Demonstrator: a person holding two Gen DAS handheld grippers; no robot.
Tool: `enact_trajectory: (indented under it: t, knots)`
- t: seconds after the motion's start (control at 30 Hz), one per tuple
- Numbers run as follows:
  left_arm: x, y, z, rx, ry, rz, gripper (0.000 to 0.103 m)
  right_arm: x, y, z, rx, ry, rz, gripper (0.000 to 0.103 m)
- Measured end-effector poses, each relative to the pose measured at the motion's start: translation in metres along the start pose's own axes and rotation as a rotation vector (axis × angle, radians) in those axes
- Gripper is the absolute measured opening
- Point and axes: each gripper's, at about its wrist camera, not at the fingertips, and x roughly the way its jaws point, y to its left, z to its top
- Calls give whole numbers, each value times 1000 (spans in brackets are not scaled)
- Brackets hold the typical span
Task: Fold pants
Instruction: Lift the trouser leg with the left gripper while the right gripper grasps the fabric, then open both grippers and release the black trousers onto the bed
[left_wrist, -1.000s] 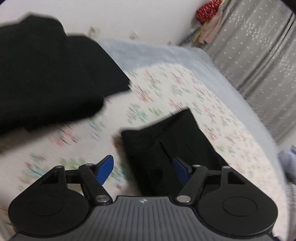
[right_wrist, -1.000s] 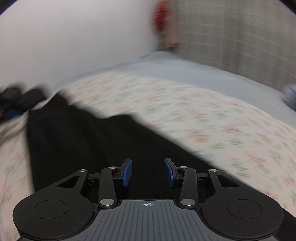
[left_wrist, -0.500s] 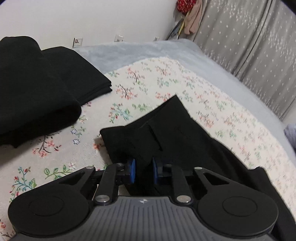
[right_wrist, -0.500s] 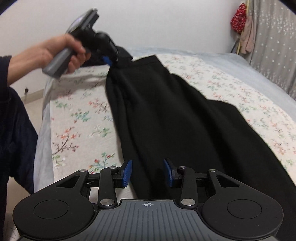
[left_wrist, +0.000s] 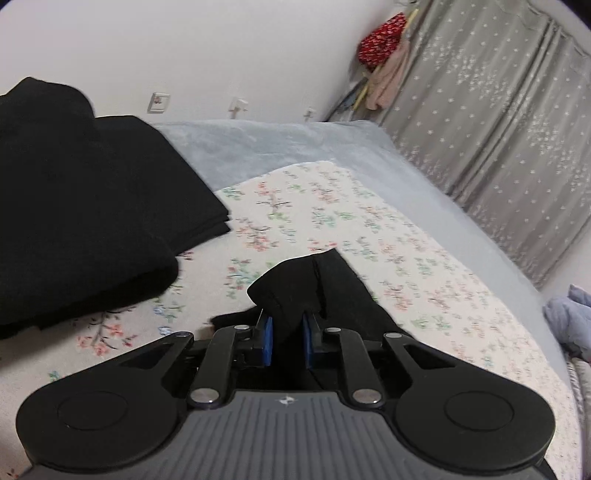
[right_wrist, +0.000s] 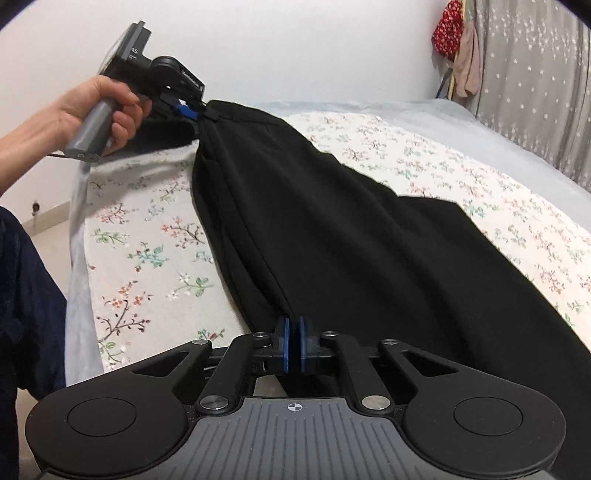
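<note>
The black pants (right_wrist: 332, 236) are lying lengthwise along the floral bedspread (right_wrist: 147, 258), still unfolded as far as I can judge; every fold is remaining. A stack of folded black garments (left_wrist: 92, 206) is sitting beside them. My left gripper (left_wrist: 287, 341) is pinching the waistband corner. My right gripper (right_wrist: 291, 345), jaws just closing, is nipping the leg-end cloth.

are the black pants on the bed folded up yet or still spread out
Spread out: the black pants lie at full length along the bed, each end pinched by a gripper; no cross fold shows.
</note>
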Motion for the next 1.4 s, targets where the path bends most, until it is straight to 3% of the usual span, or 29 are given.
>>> enact_trajectory:
  t: [0.17, 0.23, 0.27, 0.5, 0.63, 0.77, 0.87, 0.93, 1.03, 1.07, 1.1, 1.23, 1.27, 1.3, 1.37, 1.4]
  knots:
    - [13, 4, -4, 44, 36, 44, 17, 12, 7, -8, -88, 54, -83, 14]
    - [16, 2, -6, 71, 46, 68, 17, 14, 10, -9, -107, 64, -99, 5]
    - [16, 3, -6, 69, 45, 67, 17, 14, 9, -8, -106, 66, -96, 1]
    - [17, 5, -6, 79, 34, 100, 17, -6, 21, -4, -148, 47, -57, 1]
    - [27, -6, -14, 170, 50, 159, 17, 11, 25, -11, -186, 95, -93, 1]
    - [27, -8, -15, 207, 54, 182, 18, 11, 26, -12, -202, 101, -62, 9]
    - [28, -6, -16, 208, 67, 193, 18, 8, 24, -12, -183, 117, -10, 10]
    - [28, -8, -17, 220, 69, 200, 19, 10, 25, -11, -185, 124, -10, 10]
    - [29, -11, -18, 257, 86, 211, 33, 9, 21, -9, -157, 126, 8, 10]
    - [28, -10, -16, 254, 92, 224, 51, 8, 18, -7, -139, 126, 20, 12]
    - [26, -8, -14, 239, 93, 236, 56, 5, 14, -5, -121, 121, 33, 14]
    - [1, 6, 1, 124, 27, 189, 56, -22, -6, 10, -34, 18, 88, 34]
    - [-7, 5, 2, 124, -12, 201, 56, -29, -15, 14, 3, -15, 89, 45]
    - [-14, 2, 3, 143, -61, 224, 56, -34, -23, 16, 33, -40, 79, 54]
    - [-22, -14, 1, 210, -153, 254, 56, -35, -42, 18, 92, -57, 16, 56]
    - [-21, -25, -2, 248, -170, 232, 56, -31, -51, 16, 130, -50, -19, 56]
